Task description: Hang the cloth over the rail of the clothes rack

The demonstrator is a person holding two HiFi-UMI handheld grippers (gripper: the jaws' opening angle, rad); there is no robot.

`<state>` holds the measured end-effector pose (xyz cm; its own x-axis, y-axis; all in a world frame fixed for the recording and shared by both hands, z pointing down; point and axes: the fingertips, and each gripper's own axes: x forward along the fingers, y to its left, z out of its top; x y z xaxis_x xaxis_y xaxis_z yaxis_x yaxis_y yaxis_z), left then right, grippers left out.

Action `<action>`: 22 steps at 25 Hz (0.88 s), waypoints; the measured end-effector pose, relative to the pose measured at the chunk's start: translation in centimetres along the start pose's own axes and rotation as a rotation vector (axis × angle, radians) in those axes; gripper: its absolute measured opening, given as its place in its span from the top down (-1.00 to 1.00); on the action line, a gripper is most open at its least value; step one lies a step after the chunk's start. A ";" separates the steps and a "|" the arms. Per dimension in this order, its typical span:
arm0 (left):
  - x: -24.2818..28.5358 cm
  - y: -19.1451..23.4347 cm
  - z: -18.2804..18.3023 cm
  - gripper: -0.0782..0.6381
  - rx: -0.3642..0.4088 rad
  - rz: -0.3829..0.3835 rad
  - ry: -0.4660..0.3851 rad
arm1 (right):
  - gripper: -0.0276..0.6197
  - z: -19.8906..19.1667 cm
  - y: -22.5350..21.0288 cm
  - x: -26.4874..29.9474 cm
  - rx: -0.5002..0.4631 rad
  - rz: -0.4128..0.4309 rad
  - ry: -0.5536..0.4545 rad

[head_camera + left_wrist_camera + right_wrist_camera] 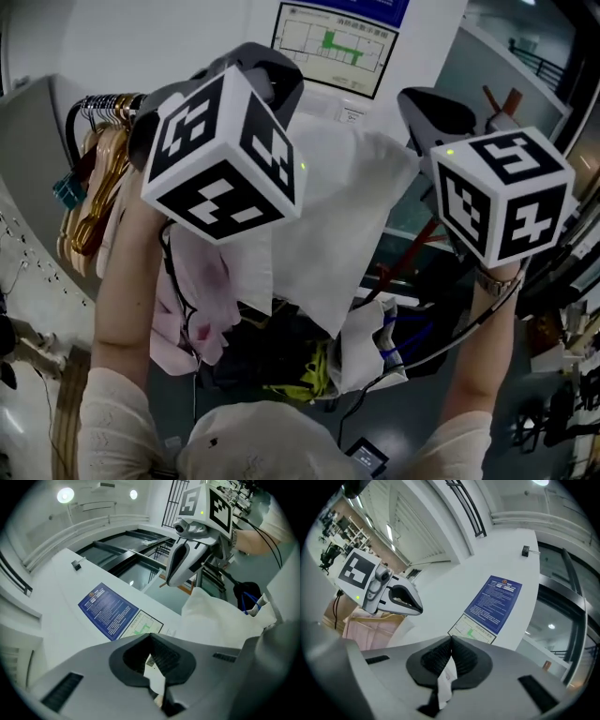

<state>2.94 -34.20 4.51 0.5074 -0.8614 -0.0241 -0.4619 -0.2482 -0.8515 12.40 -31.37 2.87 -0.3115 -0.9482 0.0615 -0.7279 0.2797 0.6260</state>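
A white cloth (349, 211) hangs spread between my two raised grippers in the head view. My left gripper (279, 86) is shut on one upper corner of it; in the left gripper view a fold of the white cloth (158, 680) is pinched between the closed jaws of the left gripper (151, 638). My right gripper (429, 112) is shut on the other corner, and the right gripper view shows the white cloth (447, 679) clamped in the right gripper (451, 642). The clothes rack's rail (91, 105), loaded with hangers, is at the far left, beside the left arm.
Wooden hangers (94, 192) and a pink garment (192, 300) hang on the rack. A heap of clothes (300, 370) lies below. Straight ahead stands a white wall with a floor plan (335, 39) and a blue notice (496, 603). A red frame (412, 251) stands right.
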 end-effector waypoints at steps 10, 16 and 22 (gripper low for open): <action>-4.0 -9.8 -5.8 0.75 -0.325 -0.074 0.048 | 0.86 -6.7 10.3 -3.2 0.307 0.106 -0.049; -3.9 -14.0 -10.0 0.74 -0.583 -0.086 0.112 | 0.86 -12.4 13.3 -3.7 0.430 0.090 -0.031; -2.8 -15.8 -10.7 0.31 -0.712 -0.063 0.149 | 0.62 -16.5 11.8 -4.6 0.601 -0.040 -0.015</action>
<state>0.97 -32.61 23.63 0.4681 -0.8743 0.1283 -0.8218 -0.4841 -0.3004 15.34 -26.22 22.77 -0.2819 -0.9589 0.0329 -0.9557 0.2837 0.0784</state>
